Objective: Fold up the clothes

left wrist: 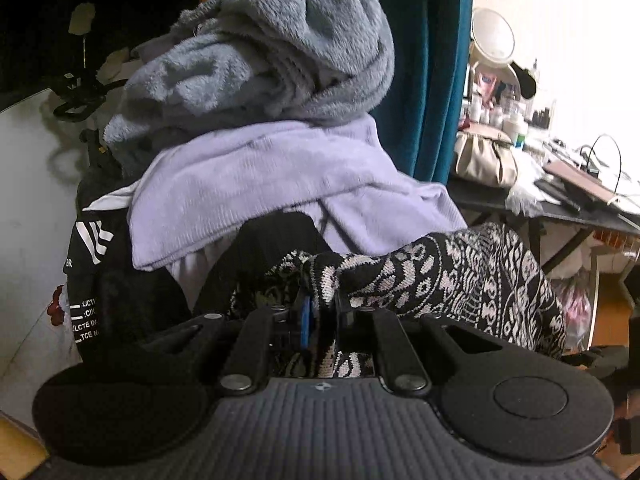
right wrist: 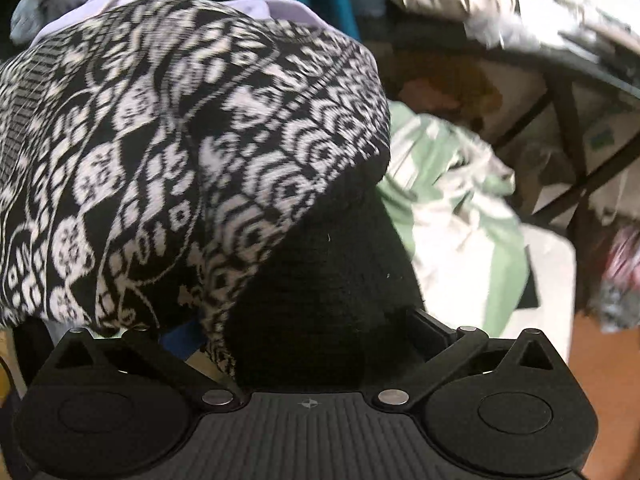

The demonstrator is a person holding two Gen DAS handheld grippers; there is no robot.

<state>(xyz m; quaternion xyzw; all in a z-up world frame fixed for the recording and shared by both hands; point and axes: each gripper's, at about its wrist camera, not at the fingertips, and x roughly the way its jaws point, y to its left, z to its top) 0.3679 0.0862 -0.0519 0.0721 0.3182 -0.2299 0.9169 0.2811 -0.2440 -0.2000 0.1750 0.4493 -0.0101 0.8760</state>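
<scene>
Pinching the patterned knit [left wrist: 460, 272] at lower centre, left claw [left wrist: 322, 312] is closed on it; fabric runs rightward to the right claw [right wrist: 320, 320] (grip hidden, cannot tell), below the clothes pile [left wrist: 260, 120].

Counts: 2 grippers, left gripper [left wrist: 320, 304] and right gripper [right wrist: 316, 320]. Garments in the pile, left view: 4, namely 1 grey fleece [left wrist: 272, 40], 1 lilac knit [left wrist: 280, 176], 1 black printed top [left wrist: 96, 264], 1 black-and-white patterned knit [left wrist: 460, 276]. Right view adds 1 green-and-white cloth [right wrist: 460, 208]. 1 teal curtain [left wrist: 424, 60], 1 desk [left wrist: 560, 212], 1 round mirror [left wrist: 494, 38], 1 beige bag [left wrist: 484, 156]
</scene>
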